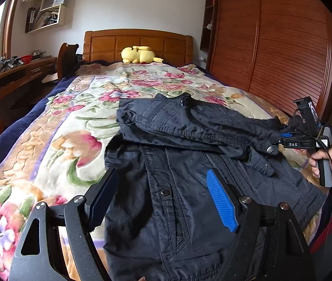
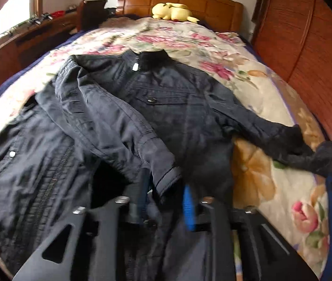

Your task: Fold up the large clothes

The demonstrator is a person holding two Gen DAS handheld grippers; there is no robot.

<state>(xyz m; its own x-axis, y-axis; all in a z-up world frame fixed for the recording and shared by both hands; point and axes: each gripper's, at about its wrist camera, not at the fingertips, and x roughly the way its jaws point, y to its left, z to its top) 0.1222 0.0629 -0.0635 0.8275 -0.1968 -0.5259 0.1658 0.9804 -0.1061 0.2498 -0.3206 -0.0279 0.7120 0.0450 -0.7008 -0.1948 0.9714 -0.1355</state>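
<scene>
Left gripper (image 1: 161, 199): jaws held wide apart over the near part of the jacket; nothing gripped.
Jacket (image 1: 189, 164): dark, spread on the floral blanket (image 1: 77, 121) toward the foot of the bed; collar pointed at the headboard (image 1: 137, 44); one sleeve (image 2: 119, 126) laid across the front.
Right gripper (image 2: 166, 203): jaws partly apart; sleeve cuff seen between the pads; contact cannot be told because of blur.
Plush toy (image 1: 140, 55): yellow, at the headboard edge.
</scene>
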